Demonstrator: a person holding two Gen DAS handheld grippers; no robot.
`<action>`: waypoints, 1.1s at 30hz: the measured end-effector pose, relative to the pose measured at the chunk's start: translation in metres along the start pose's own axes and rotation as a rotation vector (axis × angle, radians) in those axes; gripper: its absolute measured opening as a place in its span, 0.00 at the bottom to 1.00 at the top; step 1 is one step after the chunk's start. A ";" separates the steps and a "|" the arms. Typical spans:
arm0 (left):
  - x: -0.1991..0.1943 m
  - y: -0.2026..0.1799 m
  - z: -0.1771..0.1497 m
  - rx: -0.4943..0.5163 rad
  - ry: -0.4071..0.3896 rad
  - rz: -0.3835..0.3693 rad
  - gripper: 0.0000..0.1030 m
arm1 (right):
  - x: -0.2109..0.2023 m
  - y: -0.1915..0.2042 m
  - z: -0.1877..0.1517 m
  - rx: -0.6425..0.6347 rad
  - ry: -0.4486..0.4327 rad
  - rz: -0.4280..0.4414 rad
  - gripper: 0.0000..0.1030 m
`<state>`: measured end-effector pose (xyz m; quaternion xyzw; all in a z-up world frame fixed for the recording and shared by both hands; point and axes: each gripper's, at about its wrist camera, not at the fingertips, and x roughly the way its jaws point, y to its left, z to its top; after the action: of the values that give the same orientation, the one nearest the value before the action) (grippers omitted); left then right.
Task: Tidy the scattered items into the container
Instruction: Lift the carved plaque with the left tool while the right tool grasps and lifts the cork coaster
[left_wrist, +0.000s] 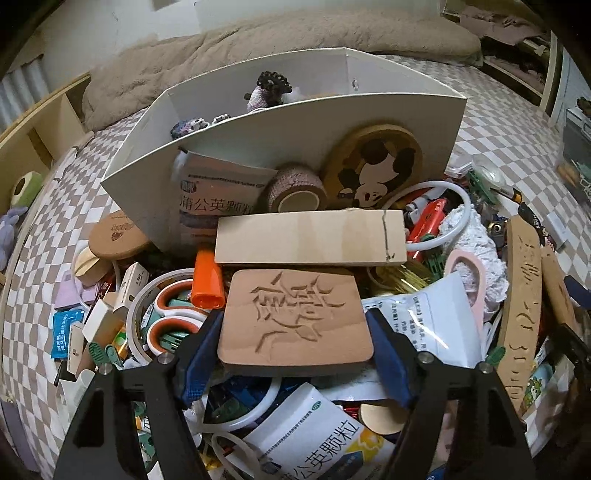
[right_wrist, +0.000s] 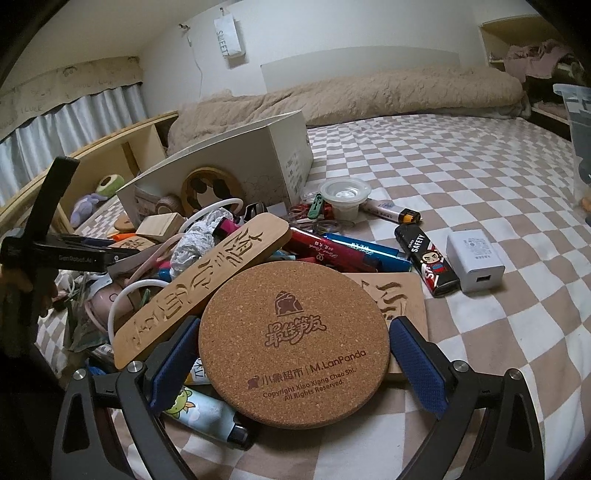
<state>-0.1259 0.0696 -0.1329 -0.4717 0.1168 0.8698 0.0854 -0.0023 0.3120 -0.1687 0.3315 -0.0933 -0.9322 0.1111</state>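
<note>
My left gripper (left_wrist: 295, 332) is shut on a small brown carved wooden plaque (left_wrist: 295, 321), held above the pile of clutter in front of the white box container (left_wrist: 258, 122). The box holds crocheted items, a panda coaster (left_wrist: 373, 170), a tape roll (left_wrist: 295, 188) and a medicine sachet. A plain wooden block (left_wrist: 310, 236) lies just beyond the plaque. My right gripper (right_wrist: 295, 354) is shut on a round cork coaster (right_wrist: 293, 343), held over the pile. The white box (right_wrist: 236, 158) stands far left in the right wrist view. The left gripper (right_wrist: 92, 254) shows at the left there.
Everything lies on a checkered bedsheet (right_wrist: 461, 166). The pile holds a long carved wooden plaque (right_wrist: 199, 280), scissors (left_wrist: 173, 314), lighters (right_wrist: 428, 258), a white charger (right_wrist: 474, 258), pens, sachets and white rings. A beige blanket (right_wrist: 369, 96) lies behind. A wooden shelf (right_wrist: 122, 147) stands left.
</note>
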 end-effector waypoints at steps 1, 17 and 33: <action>-0.002 -0.002 0.000 0.000 -0.005 -0.004 0.74 | 0.000 0.000 0.000 0.001 -0.001 0.001 0.97; -0.035 -0.007 -0.004 -0.050 -0.085 -0.111 0.74 | -0.011 0.001 0.001 0.005 -0.032 -0.016 0.97; -0.055 -0.005 -0.018 -0.115 -0.116 -0.187 0.74 | -0.037 -0.007 0.001 0.063 -0.031 0.006 0.97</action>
<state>-0.0802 0.0667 -0.0967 -0.4338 0.0170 0.8890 0.1456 0.0241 0.3283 -0.1480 0.3202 -0.1254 -0.9334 0.1022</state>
